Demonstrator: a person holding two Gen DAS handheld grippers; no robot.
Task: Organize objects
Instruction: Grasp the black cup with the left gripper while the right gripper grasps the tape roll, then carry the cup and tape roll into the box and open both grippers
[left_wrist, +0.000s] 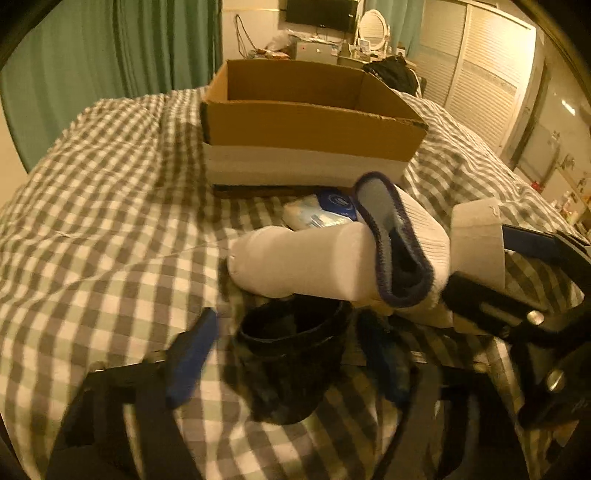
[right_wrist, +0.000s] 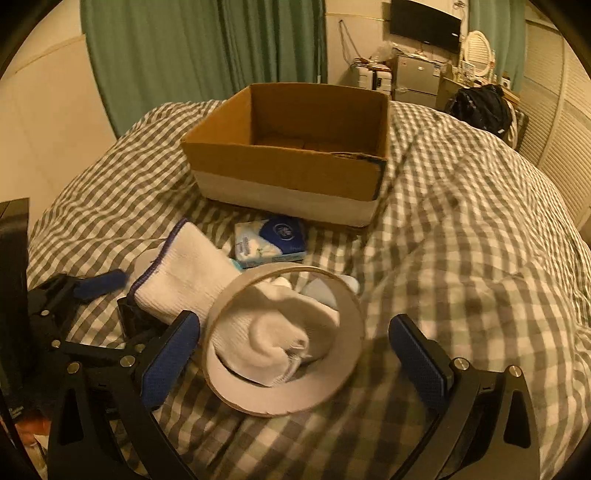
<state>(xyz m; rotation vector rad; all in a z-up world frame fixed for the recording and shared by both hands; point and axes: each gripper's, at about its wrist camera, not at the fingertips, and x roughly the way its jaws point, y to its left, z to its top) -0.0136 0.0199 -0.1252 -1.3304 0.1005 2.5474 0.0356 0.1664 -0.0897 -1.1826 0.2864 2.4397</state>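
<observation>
Right gripper (right_wrist: 291, 354) spread wide around tape roll (right_wrist: 284, 391) at 6 o'clock, box (right_wrist: 288, 173) at 12; left gripper (left_wrist: 291, 354) apart around black cup (left_wrist: 291, 354); close squarely, avoiding sock (right_wrist: 184, 280)

Home bedroom, checked bed (right_wrist: 461, 229), green curtains (right_wrist: 207, 44)

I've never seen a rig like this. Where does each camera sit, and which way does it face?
Left wrist: on the left gripper, low over the bed, facing a black cup between its fingers, with the sock and box beyond; the right gripper shows at right.
Right wrist: on the right gripper, facing the tape ring between its open fingers; the left gripper shows at left.
Shared: sock, ring, tissue pack, box, bed.
</observation>
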